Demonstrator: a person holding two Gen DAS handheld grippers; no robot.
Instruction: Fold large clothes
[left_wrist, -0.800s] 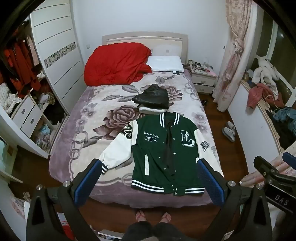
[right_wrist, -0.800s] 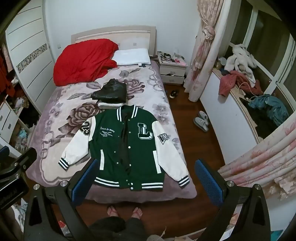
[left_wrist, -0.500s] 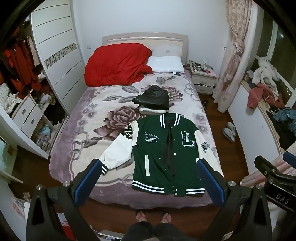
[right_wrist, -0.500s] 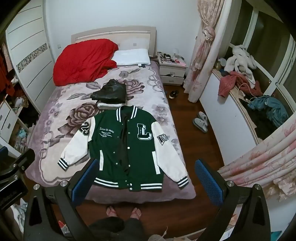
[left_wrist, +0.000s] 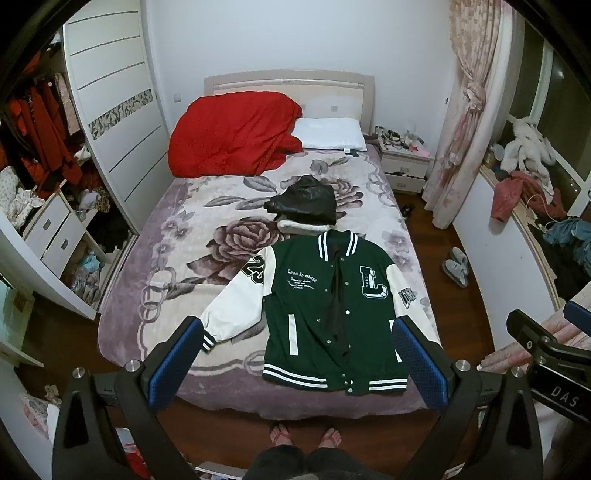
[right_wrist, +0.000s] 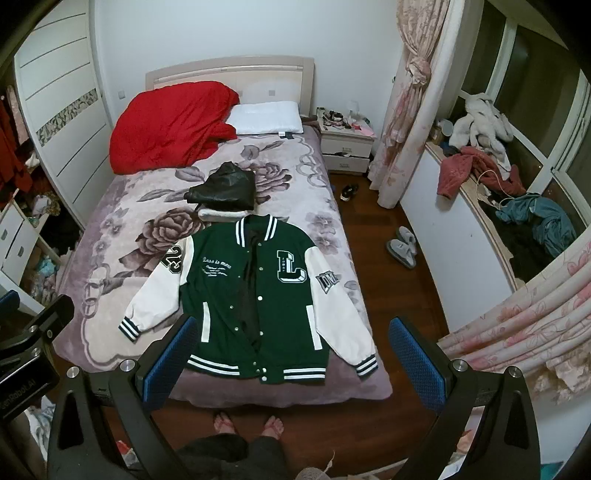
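Note:
A green varsity jacket (left_wrist: 314, 310) (right_wrist: 251, 291) with white sleeves lies face up and spread flat near the foot of the bed (left_wrist: 166, 266) (right_wrist: 110, 240), front partly unbuttoned, both sleeves angled outward. My left gripper (left_wrist: 295, 362) hangs high above the bed's foot, jaws wide open, nothing between its blue pads. My right gripper (right_wrist: 291, 354) is likewise wide open and empty, held above the jacket's hem. Both are well clear of the cloth. The right gripper's body shows at the right edge of the left wrist view.
Folded dark and white garments (left_wrist: 304, 206) (right_wrist: 225, 192) sit just beyond the jacket's collar. A red quilt (left_wrist: 232, 136) and white pillow (left_wrist: 330, 133) lie at the headboard. The person's bare feet (left_wrist: 306, 435) stand at the bed's foot. Slippers (right_wrist: 402, 245) rest on the wooden floor at the right.
Both views have barely shifted; the jacket lies as before and both grippers stay wide open.

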